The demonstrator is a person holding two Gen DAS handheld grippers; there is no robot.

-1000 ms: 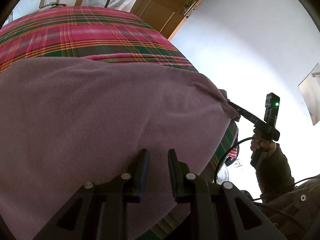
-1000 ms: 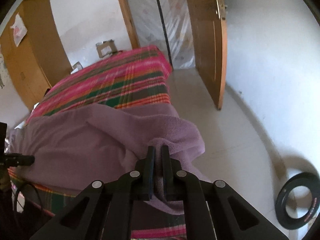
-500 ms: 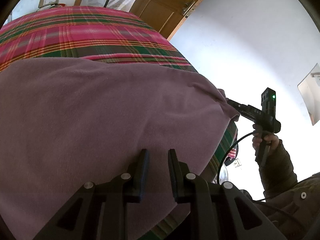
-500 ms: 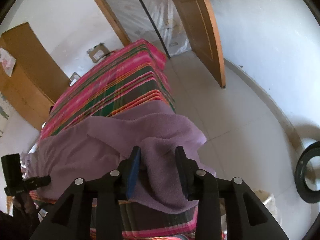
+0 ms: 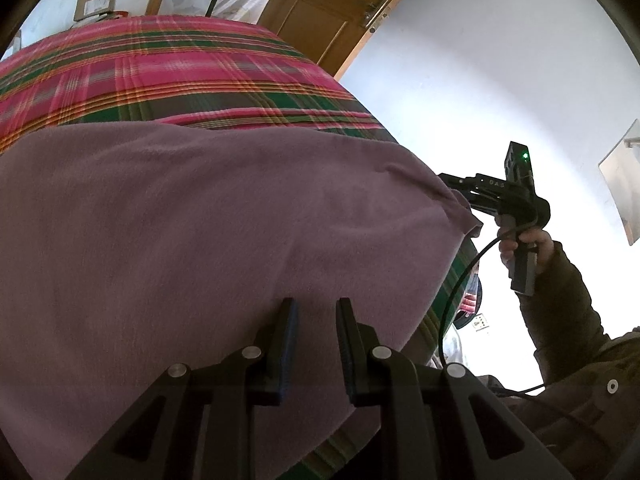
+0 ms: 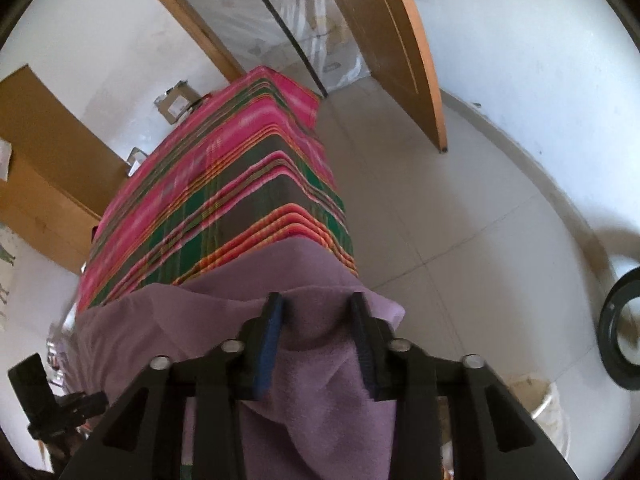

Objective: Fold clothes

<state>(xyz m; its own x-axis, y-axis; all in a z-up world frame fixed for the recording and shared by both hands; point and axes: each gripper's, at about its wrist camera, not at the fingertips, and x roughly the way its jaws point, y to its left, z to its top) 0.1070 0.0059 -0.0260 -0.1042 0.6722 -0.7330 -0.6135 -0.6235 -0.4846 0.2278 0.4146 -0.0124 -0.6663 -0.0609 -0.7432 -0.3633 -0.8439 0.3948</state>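
The soft, limp purple fleece [image 5: 208,240] on the bed [image 5: 160,76] drapes loosely between both spread claws, left [image 5: 314,308] and right [image 6: 316,304], best pinched at its corners.

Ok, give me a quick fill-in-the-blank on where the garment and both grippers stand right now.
1. The purple fleece garment lies on a ____ bedspread.
2. The right gripper has its jaws ____, with fleece between them.
3. The left gripper has its jaws slightly ____ over the fleece.
4. Beyond the bed stands a wooden ____, open.

Missing words: plaid; open; open; door
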